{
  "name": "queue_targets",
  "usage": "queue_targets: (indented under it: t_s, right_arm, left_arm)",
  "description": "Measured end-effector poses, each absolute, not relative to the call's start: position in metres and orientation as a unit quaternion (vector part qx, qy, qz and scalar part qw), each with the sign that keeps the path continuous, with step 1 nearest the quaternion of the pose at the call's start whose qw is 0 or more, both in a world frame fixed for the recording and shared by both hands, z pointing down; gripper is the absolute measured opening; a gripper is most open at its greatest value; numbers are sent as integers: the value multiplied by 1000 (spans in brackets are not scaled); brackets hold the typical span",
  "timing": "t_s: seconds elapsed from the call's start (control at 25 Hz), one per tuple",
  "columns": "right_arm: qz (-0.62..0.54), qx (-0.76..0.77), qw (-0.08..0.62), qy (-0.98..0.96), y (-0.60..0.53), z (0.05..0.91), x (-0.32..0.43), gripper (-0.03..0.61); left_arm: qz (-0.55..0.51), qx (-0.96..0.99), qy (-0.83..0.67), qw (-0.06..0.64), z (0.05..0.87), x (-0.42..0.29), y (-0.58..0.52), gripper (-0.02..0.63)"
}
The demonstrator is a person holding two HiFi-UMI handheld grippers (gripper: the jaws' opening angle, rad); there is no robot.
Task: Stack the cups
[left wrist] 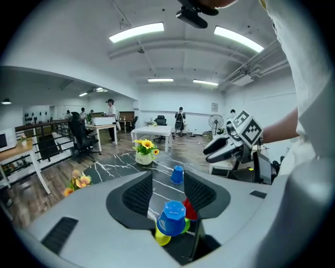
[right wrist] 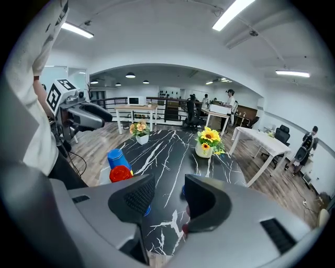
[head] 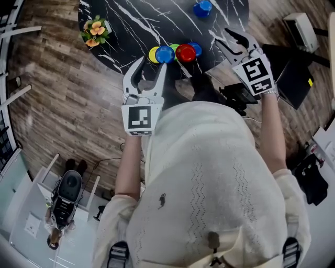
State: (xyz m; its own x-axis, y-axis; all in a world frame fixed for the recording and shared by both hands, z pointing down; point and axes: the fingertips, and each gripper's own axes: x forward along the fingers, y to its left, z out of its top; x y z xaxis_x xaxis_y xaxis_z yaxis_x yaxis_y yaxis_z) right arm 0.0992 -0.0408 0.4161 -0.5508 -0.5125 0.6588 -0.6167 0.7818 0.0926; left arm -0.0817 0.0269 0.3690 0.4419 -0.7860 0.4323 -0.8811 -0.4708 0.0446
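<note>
The left gripper (head: 153,67) is hovering over the near edge of the table (head: 131,21). Its jaws are standing wide, with nothing between the pads. The right gripper (head: 224,37) is hanging over the table's near-right edge, and its jaws are also standing apart and empty.

The cluster of cups (head: 174,52) is sitting right at the table's near edge, just under and beyond the left gripper's tips. That is where I judge the risk to be lying. The cups are crowding together, apparently touching, so wide jaws coming down around one are likely to be nudging its neighbours too. With so little table on the near side, a bumped cup could be rolling off onto the floor. They look light, so an off-centre squeeze could be tipping or popping one out of the grip.

The cups are showing as small, glossy and brightly coloured. A yellow cup (head: 152,54), a blue cup (head: 165,54), a green cup (head: 174,47), a red cup (head: 185,53) and a second blue cup (head: 195,48) are packing into a tight row. In the left gripper view the front blue one is showing a flat, faceted end, so they seem to be standing mouth down. None is looking nested yet.

A lone blue cup (head: 202,8) is standing toward the table's far side, well apart from the rest. A pot of orange flowers (head: 95,30) is sitting at the table's left edge.
</note>
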Motion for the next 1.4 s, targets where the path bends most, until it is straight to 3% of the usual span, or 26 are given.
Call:
queue_targets:
  t_s: [0.08,0.16,0.48,1.4]
  right_arm:
    - [73,324,346,-878,-44,413,100,189]
    - [72,327,345,-877,-48,410,102,189]
    - [106,349,343,-866,-74,415,120,201]
    - [137,286,434,-843,-182,530,103,275]
  left_arm:
    - [158,826,-529,116,352,-92,15,167]
    - [144,808,-562,100,336,-103,2,32]
    - [142,799,-580,70,313,-105,-27,25]
    - [179,735,-647,101,331,-125,-43,25]
